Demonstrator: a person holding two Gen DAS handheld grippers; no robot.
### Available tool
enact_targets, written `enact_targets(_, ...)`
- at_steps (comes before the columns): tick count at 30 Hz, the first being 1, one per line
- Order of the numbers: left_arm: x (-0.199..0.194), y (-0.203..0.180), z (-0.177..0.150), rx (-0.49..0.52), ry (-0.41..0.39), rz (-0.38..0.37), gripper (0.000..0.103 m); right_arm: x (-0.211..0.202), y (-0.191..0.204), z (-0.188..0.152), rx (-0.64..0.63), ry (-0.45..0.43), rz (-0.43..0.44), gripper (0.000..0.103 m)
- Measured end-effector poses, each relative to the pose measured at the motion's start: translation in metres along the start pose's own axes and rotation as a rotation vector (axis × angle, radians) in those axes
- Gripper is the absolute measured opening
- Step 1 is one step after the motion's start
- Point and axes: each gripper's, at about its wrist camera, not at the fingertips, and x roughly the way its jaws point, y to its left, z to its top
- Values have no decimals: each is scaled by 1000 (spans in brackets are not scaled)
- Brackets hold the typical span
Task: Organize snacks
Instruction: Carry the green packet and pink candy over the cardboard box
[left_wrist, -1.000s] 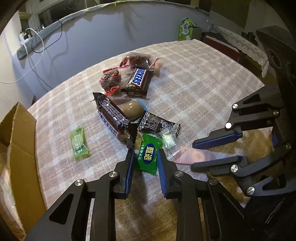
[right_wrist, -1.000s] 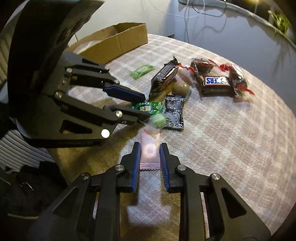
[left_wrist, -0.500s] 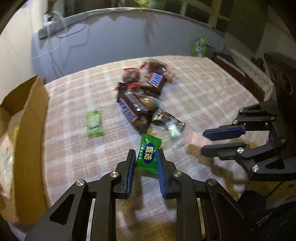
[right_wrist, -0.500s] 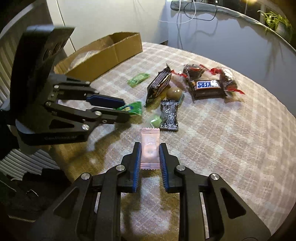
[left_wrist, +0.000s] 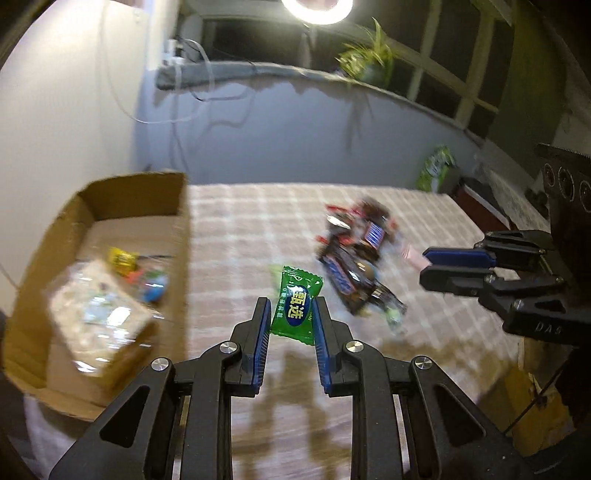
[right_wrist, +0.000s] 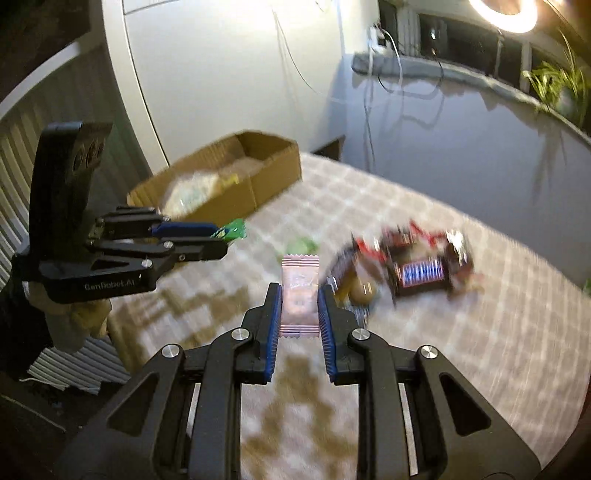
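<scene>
My left gripper (left_wrist: 290, 309) is shut on a green candy packet (left_wrist: 297, 305) and holds it in the air above the checked tablecloth. My right gripper (right_wrist: 299, 299) is shut on a pink candy packet (right_wrist: 300, 295), also lifted. An open cardboard box (left_wrist: 92, 273) with several snacks inside stands to the left; it also shows in the right wrist view (right_wrist: 221, 181). A blurred pile of snacks (left_wrist: 356, 258) with chocolate bars and red-wrapped sweets lies on the cloth. The left gripper also shows in the right wrist view (right_wrist: 218, 242), the right gripper in the left wrist view (left_wrist: 424, 264).
A small green candy (right_wrist: 301, 245) lies on the cloth beyond the pink packet. A green packet (left_wrist: 436, 168) stands at the table's far right corner. A wall and a windowsill with a plant (left_wrist: 369, 59) lie behind the table.
Both grippers have lifted their candies higher off the table and swung left toward the cardboard box. The snack pile now lies farther off to the right.
</scene>
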Motion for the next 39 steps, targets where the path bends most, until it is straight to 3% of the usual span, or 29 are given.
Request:
enact_targets(8,-23,47,10,-57,-51,95,21,22,19,48,-41,-41,31,21)
enact_targets(22,-29,91,20,-113,-92,177,21,76,53,108,-106,-41,65,21)
enact_targets(39,-21,120,31,-134,-87,245,21,149,73,145,-103,21,104,21)
